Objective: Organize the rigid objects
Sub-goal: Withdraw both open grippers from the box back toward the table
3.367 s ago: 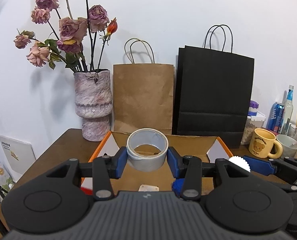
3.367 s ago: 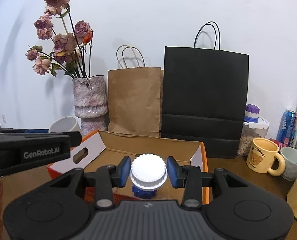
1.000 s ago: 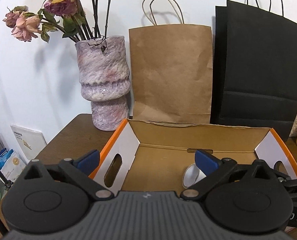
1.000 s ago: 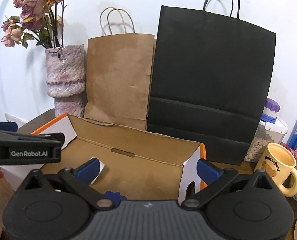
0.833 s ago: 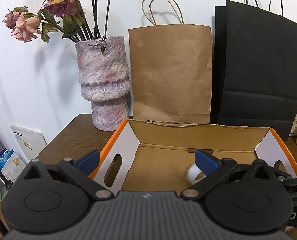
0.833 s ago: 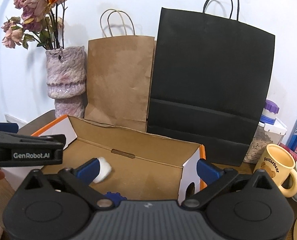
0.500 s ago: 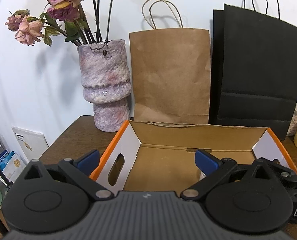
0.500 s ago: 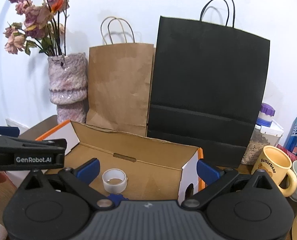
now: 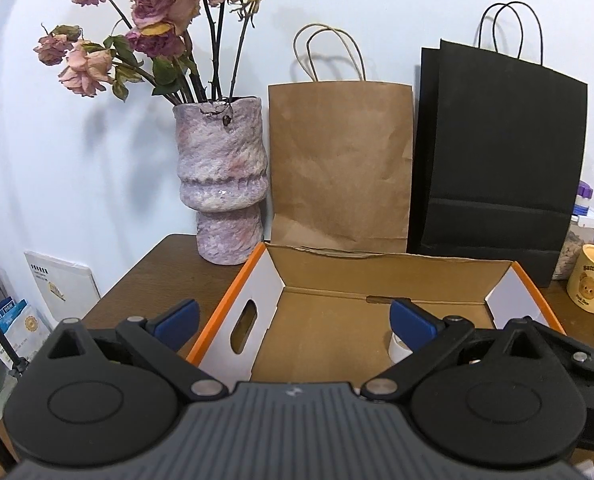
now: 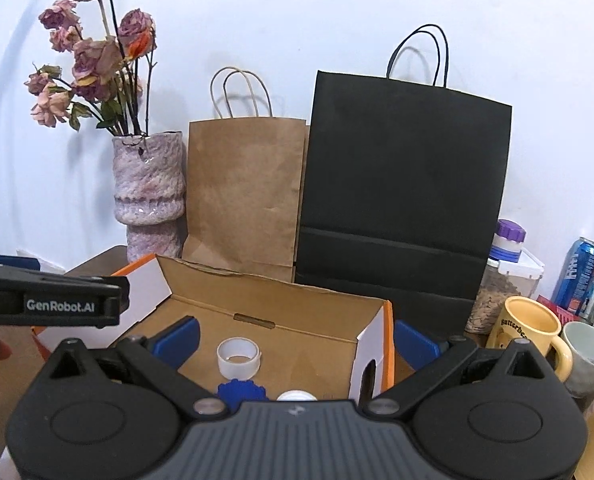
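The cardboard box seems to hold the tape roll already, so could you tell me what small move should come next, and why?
Probably draw both grippers back from the cardboard box to fetch another item. The left gripper and right gripper are open and empty, and the tape roll rests on the box floor.

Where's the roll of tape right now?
In the right wrist view, the tape roll lies flat inside the cardboard box, just behind a blue gear-shaped piece.
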The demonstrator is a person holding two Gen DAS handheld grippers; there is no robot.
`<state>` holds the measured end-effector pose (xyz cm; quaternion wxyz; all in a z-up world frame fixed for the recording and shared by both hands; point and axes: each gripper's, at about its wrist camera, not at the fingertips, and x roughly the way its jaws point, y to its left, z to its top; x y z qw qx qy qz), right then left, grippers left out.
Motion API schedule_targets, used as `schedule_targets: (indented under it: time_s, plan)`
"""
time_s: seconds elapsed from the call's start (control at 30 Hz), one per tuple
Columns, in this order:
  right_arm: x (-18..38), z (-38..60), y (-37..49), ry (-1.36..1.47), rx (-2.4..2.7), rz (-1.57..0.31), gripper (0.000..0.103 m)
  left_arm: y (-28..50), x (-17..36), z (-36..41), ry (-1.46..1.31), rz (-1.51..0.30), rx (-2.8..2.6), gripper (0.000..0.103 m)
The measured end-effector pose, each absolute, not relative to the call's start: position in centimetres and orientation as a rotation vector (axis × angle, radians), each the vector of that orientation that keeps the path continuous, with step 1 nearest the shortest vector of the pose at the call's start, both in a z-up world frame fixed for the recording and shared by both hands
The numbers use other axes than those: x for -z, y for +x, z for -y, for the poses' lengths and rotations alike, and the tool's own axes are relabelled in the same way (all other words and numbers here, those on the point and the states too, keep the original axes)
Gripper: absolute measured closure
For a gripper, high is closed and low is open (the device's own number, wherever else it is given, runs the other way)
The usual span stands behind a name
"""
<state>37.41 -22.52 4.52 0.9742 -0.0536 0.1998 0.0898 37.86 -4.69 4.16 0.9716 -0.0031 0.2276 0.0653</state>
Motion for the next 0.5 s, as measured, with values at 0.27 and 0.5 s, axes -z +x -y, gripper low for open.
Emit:
schedule_targets:
  time_s: [0.27, 0.5]
  plan:
    - [-4.2, 22.7, 34.4, -0.122, -0.185, -0.395, 0.000, 35.0, -4.3, 4.6, 0.001, -0.453, -0.116, 0.000]
    - [-3.9, 22.6, 31.6, -0.140, -0.188, -0.389, 0.000, 32.5, -4.5, 4.4, 0.000, -0.453, -0.106, 0.000]
